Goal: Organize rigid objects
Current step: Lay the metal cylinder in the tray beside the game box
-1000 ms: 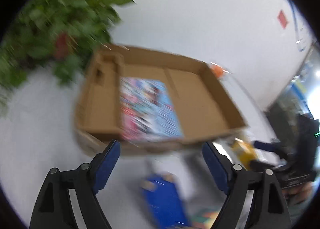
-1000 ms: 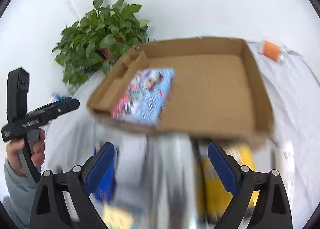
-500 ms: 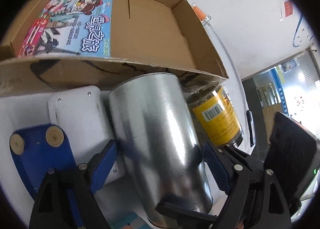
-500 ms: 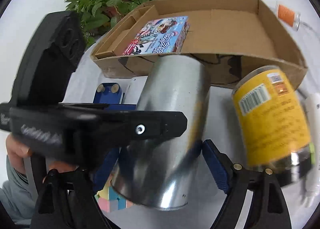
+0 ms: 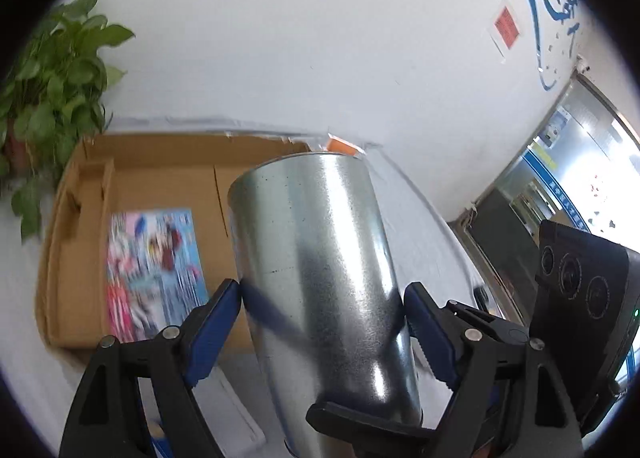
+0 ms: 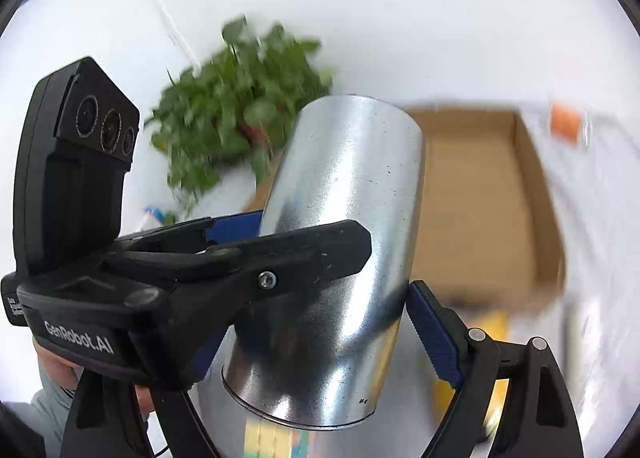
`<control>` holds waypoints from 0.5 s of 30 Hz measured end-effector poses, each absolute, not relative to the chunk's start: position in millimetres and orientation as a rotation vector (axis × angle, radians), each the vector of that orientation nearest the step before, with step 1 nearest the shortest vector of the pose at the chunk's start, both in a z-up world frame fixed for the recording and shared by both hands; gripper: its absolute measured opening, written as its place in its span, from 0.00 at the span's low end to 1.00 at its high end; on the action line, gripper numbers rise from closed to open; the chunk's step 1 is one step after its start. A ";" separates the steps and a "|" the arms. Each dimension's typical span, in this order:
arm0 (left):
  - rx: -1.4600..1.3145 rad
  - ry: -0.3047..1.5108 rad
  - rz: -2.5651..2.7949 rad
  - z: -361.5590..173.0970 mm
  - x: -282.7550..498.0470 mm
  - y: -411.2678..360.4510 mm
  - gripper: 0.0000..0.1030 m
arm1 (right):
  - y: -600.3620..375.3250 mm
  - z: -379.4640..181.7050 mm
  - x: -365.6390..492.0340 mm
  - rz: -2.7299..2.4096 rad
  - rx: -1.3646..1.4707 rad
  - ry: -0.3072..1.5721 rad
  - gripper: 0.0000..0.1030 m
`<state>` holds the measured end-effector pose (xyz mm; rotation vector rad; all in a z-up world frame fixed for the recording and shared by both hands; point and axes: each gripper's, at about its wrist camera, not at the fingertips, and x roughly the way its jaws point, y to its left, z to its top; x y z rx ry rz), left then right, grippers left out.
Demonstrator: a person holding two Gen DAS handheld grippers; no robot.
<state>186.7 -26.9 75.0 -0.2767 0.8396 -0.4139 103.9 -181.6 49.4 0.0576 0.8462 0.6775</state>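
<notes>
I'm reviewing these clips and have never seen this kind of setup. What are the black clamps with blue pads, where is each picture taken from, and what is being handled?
There is no robot arm here. A person holds two hand-operated grippers, each with a fisheye camera looking forward along its two fingers, so each picture is one gripper's own view.

In the left wrist view, the left gripper has its blue pads against both sides of a shiny metal can. In the right wrist view, the right gripper grips the same can lower down, and the black device crossing in front is the left gripper.

Behind the can is a shallow cardboard box on a white table, holding a colourful flat book or pack. A potted plant stands by the box. The right view is blurred, so smaller items below the can are unclear.
</notes>
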 end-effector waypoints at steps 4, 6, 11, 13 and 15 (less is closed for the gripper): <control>-0.361 0.946 -0.396 54.5 258.6 0.1 0.80 | -170.2 67.6 168.3 0.694 0.031 0.876 0.83; -0.407 1.012 -0.394 27.9 278.5 8.4 0.80 | -168.1 55.0 203.8 0.698 0.041 0.942 0.82; -0.450 1.234 -0.366 -73.5 312.0 6.6 0.79 | -168.3 -18.7 253.2 0.639 0.084 1.133 0.77; -0.400 1.197 -0.376 -72.9 307.4 0.0 0.79 | -167.1 -47.8 258.2 0.599 0.075 1.199 0.82; -0.395 1.230 -0.354 -69.6 304.6 -2.1 0.79 | -167.2 -64.4 257.2 0.570 0.058 1.216 0.83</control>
